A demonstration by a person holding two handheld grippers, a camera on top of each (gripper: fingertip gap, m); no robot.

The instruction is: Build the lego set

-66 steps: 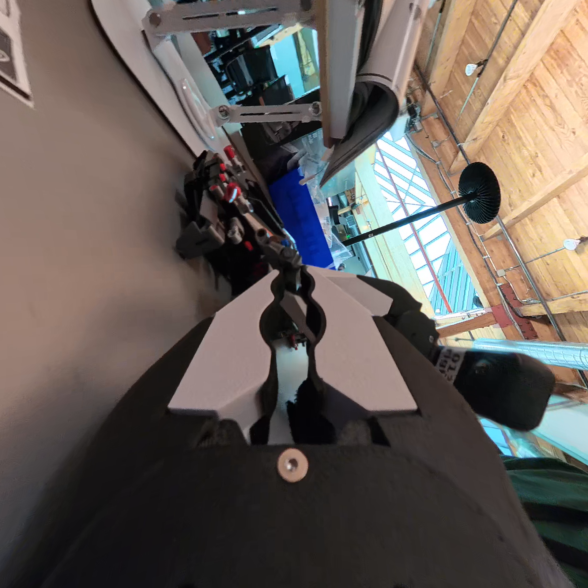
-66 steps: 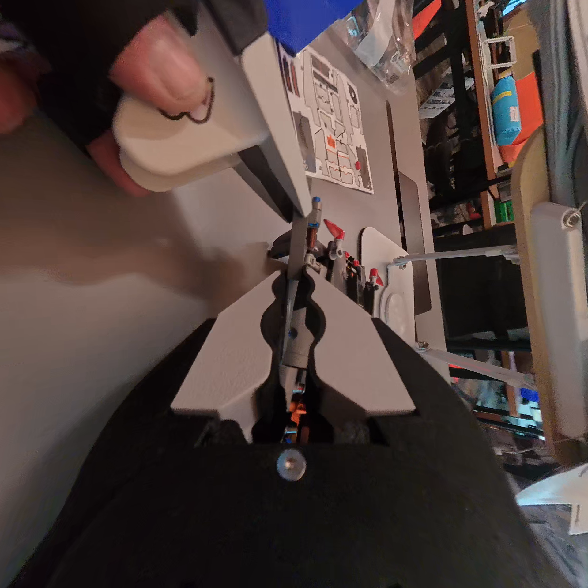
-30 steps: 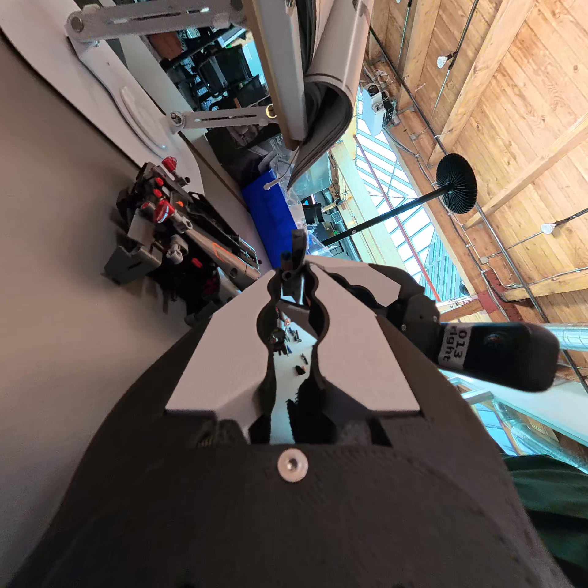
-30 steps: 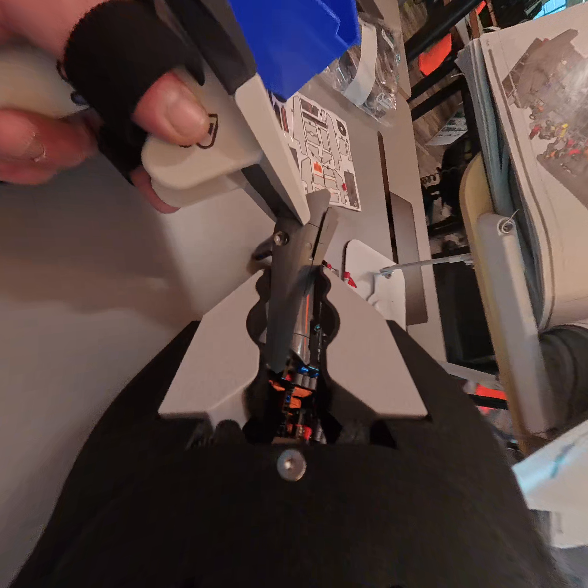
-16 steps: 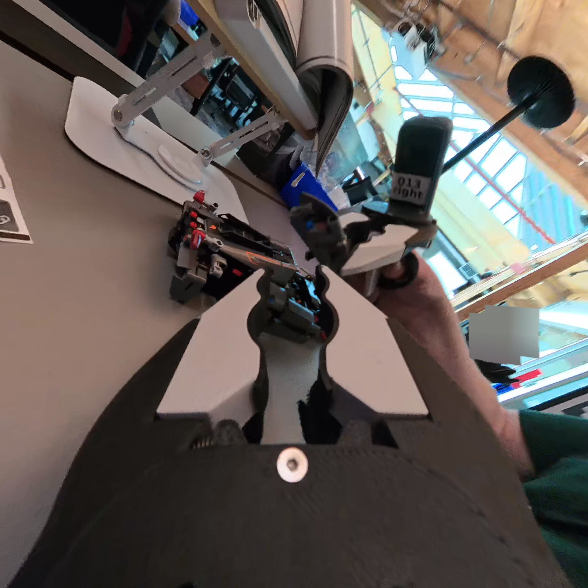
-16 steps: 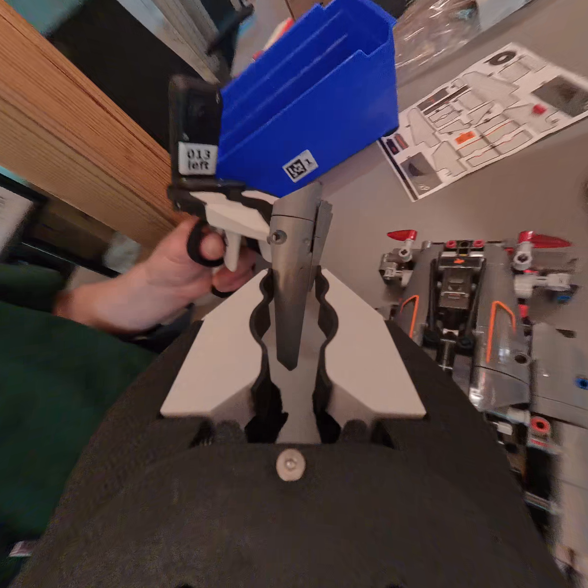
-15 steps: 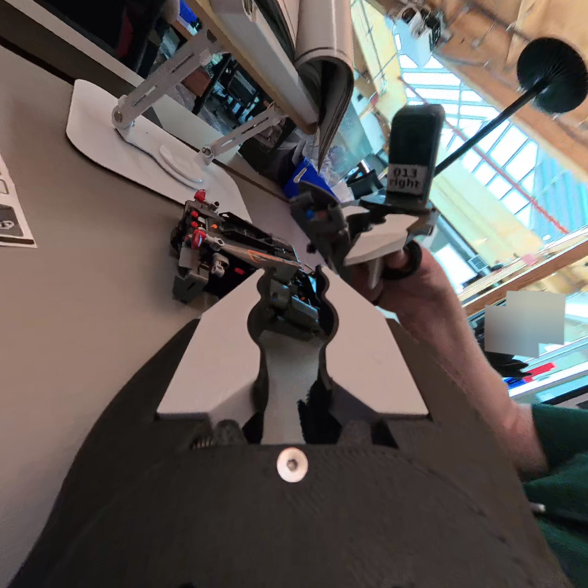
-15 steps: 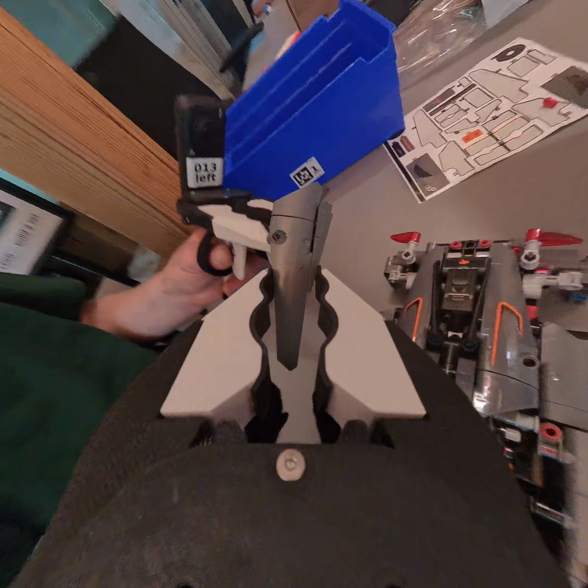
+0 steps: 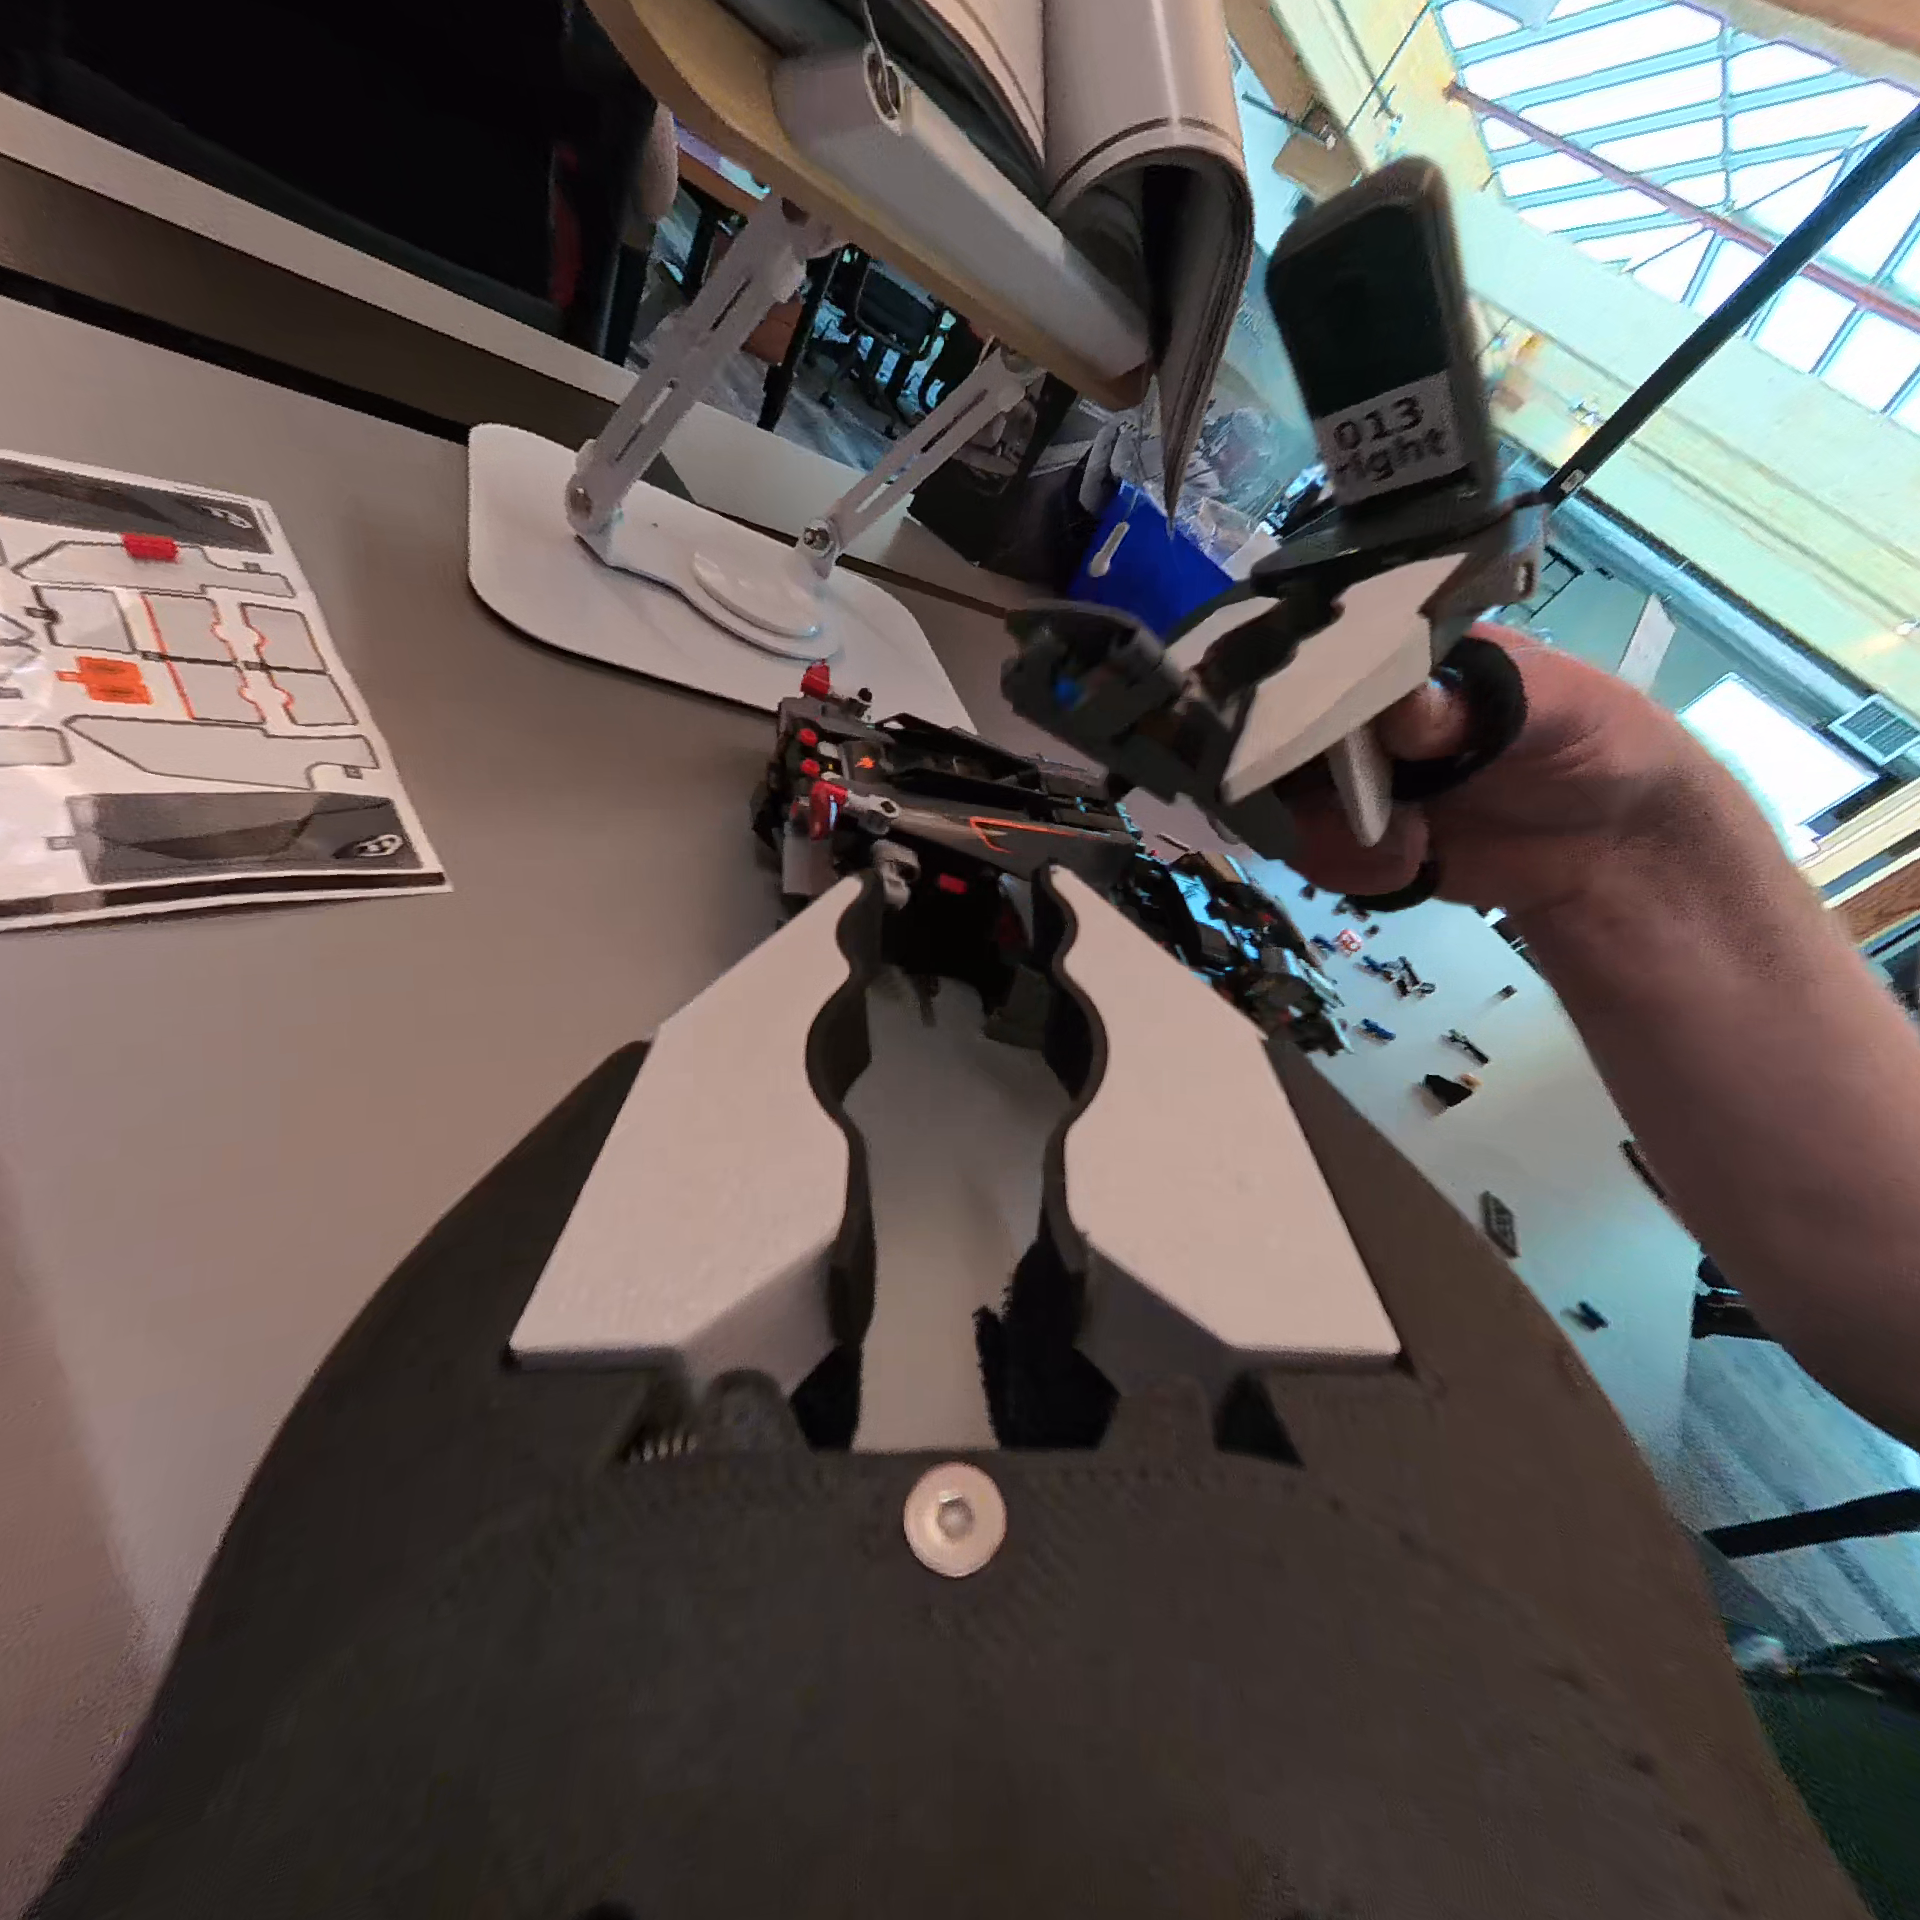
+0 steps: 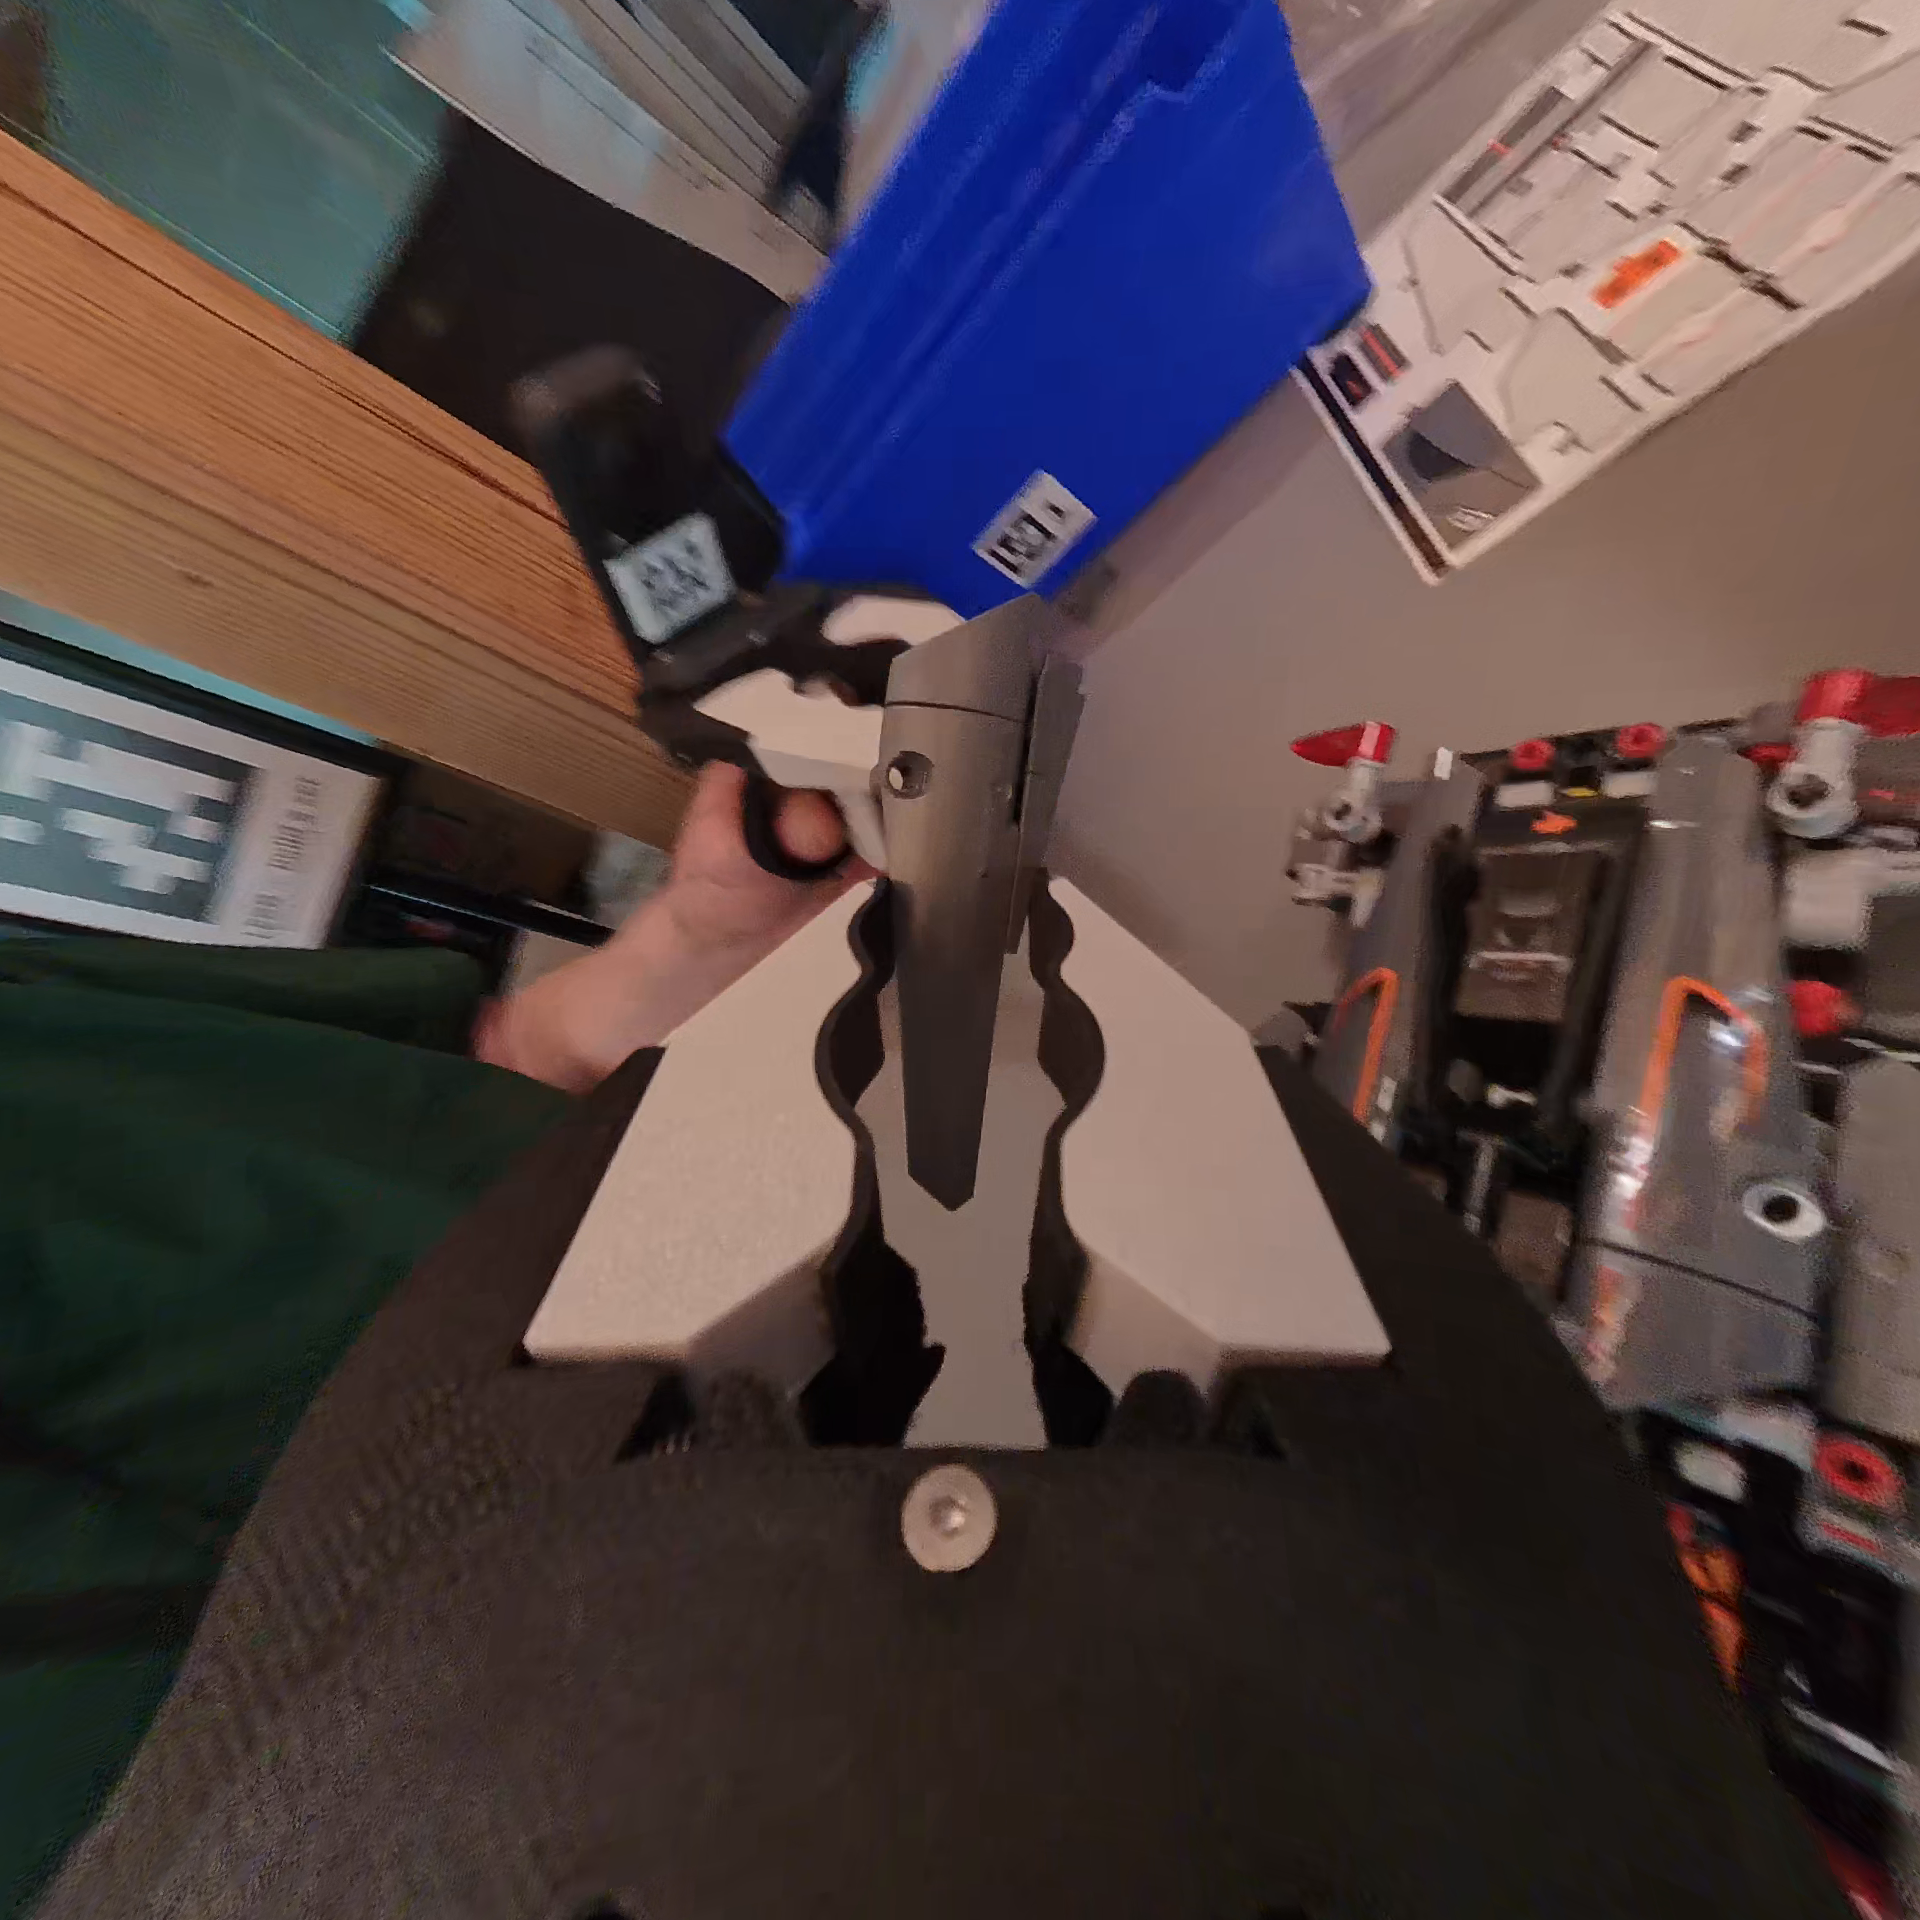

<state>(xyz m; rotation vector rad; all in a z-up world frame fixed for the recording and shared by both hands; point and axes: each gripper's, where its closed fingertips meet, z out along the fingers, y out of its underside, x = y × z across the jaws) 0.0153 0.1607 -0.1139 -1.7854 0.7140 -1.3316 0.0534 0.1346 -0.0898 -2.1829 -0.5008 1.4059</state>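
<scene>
- Your left gripper point(image 9: 956, 914): jaws apart, nothing between them. 2.2 s ago it pinched a small part; that grip is gone now.
- Your right gripper point(image 10: 956, 914): closed on a grey wedge piece point(image 10: 951, 914), held up off the table, same hold as 0.5 s ago.
- Lego model point(image 9: 935, 821) sits on the table point(image 9: 260, 1091), just ahead of the left tips; it hasn't shifted.
- Sticker sheet point(image 9: 177, 686) lies left of the model, w/ more of it in view than before.
- Blue bin point(image 10: 1049, 343) carries a white code label; both grippers have printed tags. Loose bits point(image 9: 1444, 1081) lie scattered to the right.
</scene>
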